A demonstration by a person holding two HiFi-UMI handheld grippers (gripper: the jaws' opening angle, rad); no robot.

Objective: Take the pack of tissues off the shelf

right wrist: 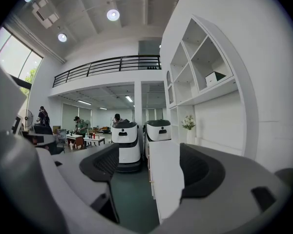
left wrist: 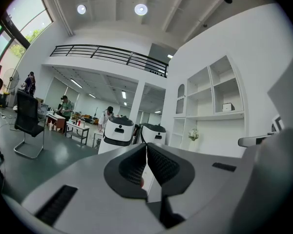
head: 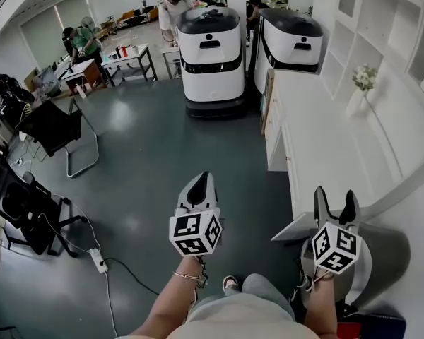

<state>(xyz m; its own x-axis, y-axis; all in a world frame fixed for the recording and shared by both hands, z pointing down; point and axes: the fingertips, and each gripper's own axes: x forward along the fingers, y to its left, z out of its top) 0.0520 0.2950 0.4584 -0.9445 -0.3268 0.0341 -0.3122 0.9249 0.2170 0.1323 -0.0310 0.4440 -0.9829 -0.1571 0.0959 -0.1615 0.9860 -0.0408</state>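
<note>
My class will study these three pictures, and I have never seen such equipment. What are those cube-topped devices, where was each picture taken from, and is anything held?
A person holds a hand-operated gripper in each hand. The head view looks down from a camera on the person's head, showing the left gripper and the right gripper, each carrying a marker cube. The other two pictures come from cameras riding on each gripper. The left jaws are together, the right jaws apart; neither holds anything. The counter carries a vase of flowers; a small box sits on the shelf above.
</note>
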